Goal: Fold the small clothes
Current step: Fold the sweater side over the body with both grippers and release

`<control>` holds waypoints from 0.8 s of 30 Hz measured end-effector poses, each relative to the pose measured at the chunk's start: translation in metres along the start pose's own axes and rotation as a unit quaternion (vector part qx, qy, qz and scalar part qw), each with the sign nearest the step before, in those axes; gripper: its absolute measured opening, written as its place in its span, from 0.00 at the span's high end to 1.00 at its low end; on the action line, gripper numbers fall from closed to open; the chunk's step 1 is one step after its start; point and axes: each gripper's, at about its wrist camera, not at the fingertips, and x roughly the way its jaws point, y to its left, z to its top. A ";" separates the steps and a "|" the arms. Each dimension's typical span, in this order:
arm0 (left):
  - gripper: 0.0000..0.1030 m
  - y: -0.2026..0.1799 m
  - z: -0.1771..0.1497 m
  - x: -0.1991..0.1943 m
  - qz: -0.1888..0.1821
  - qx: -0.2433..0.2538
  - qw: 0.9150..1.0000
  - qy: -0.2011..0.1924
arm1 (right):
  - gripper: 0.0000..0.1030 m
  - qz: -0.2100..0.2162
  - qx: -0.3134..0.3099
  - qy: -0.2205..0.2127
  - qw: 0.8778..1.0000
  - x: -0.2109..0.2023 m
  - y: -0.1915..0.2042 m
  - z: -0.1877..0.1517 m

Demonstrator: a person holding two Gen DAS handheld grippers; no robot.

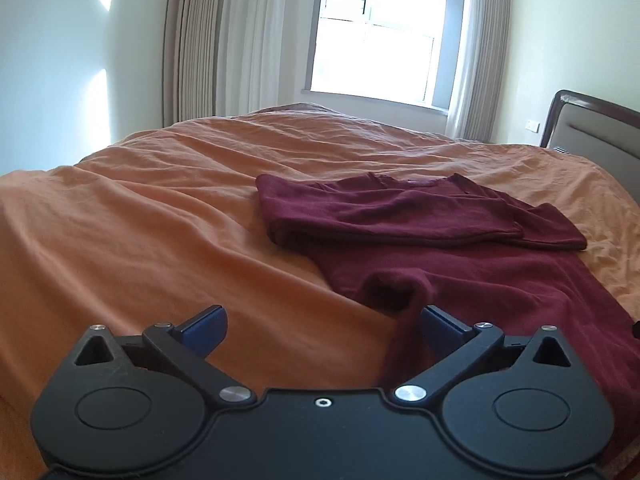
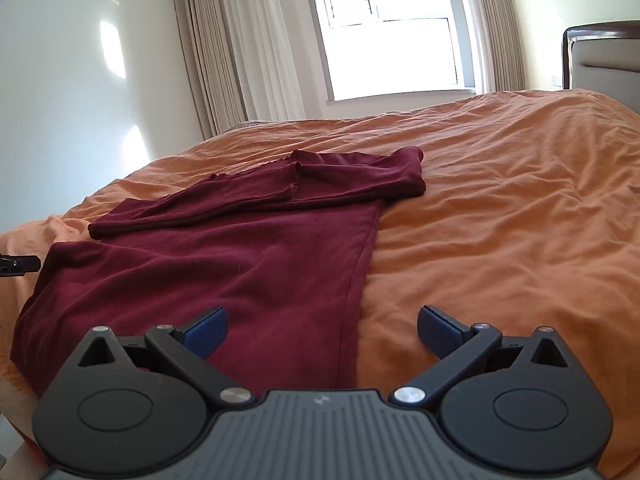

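A dark red long-sleeved top [image 1: 500, 280] [image 2: 240, 264] lies flat on the orange bedcover [image 1: 160, 220] [image 2: 500, 220], its sleeves folded across the upper part. My left gripper [image 1: 322, 330] is open at the top's near left corner. A raised fold of the cloth [image 1: 400, 320] stands between the jaws, close against the right finger [image 1: 444, 326], and is not pinched. My right gripper [image 2: 322, 330] is open over the top's near right edge. Its left finger [image 2: 206, 330] is above the cloth and its right finger [image 2: 440, 330] above the bedcover; nothing is held.
The rumpled orange cover stretches all around the top. A padded headboard [image 1: 592, 132] [image 2: 600, 52] rises at the right. A bright window [image 1: 376, 40] [image 2: 392, 32] with curtains lies beyond the bed's far side. A white wall is on the left.
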 end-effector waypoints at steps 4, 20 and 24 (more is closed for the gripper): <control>0.01 -0.008 -0.026 -0.020 -0.036 -0.008 0.999 0.013 | 0.00 0.022 0.011 0.009 1.000 -0.025 0.000 -0.020; 0.78 -0.015 -0.063 -0.041 -0.054 -0.046 0.995 0.071 | 0.79 0.041 0.018 0.033 0.998 -0.050 0.017 -0.055; 0.97 -0.020 -0.058 -0.054 -0.051 -0.047 0.994 0.082 | 0.93 0.028 0.022 0.020 0.999 -0.064 0.009 -0.050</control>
